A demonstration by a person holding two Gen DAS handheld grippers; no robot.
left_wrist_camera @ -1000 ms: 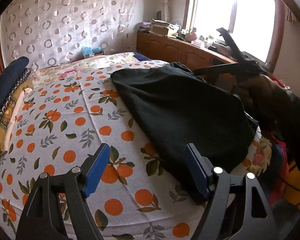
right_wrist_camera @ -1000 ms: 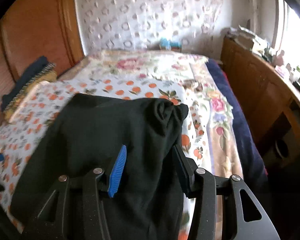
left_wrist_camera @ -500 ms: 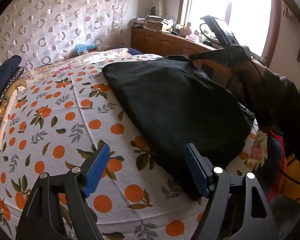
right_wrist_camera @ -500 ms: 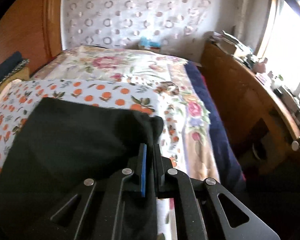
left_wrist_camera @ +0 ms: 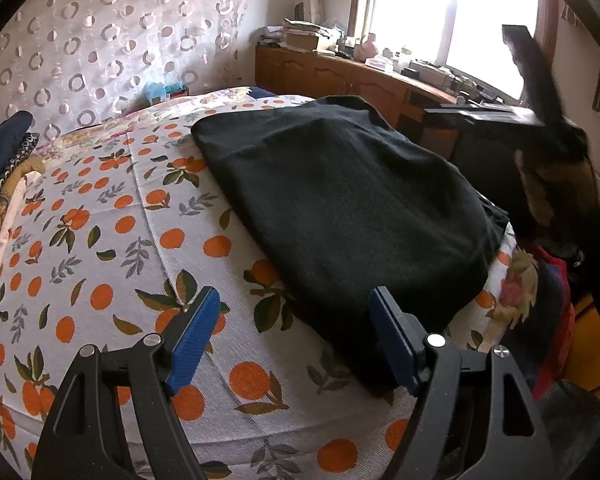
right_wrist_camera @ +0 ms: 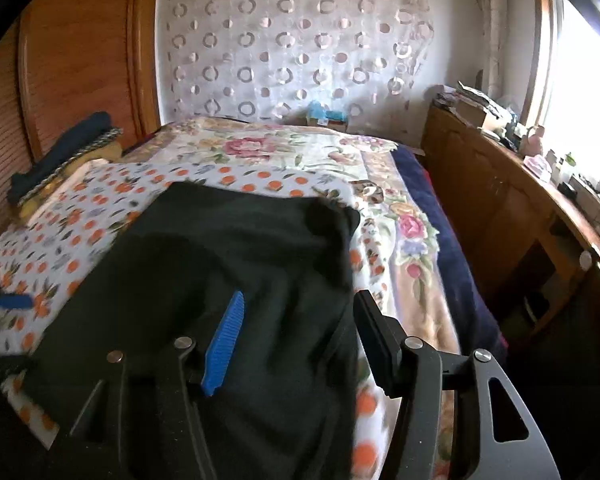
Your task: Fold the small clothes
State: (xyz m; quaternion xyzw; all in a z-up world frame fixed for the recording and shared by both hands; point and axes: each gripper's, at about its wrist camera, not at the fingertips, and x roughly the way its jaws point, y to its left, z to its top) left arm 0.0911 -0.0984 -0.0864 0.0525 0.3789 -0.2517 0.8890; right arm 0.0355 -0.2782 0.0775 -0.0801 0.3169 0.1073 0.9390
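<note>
Indoors, scene: a bed point(left_wrist_camera: 100, 248) under an orange-print sheet, in a room with a window and a wooden cabinet point(right_wrist_camera: 500, 216) along one wall.
Garment: a black garment point(left_wrist_camera: 340, 200) lies spread on the sheet's right part, its near corner reaching the bed's front edge; one far corner is bunched into a small fold in the right wrist view.
Left gripper: the left gripper point(left_wrist_camera: 296, 340) hovers over the sheet with jaws wide apart and nothing between them; its right blue pad sits just beside the garment's near corner.
Right gripper: the right gripper point(right_wrist_camera: 300, 332) is above the garment, its jaws opening; the cloth lies under the gap, not pinched by the pads.
Left edge: a stack of folded textiles point(left_wrist_camera: 4, 168) rests by the wooden headboard.
Far end: a floral quilt point(right_wrist_camera: 300, 152) covers the rest of the bed.
</note>
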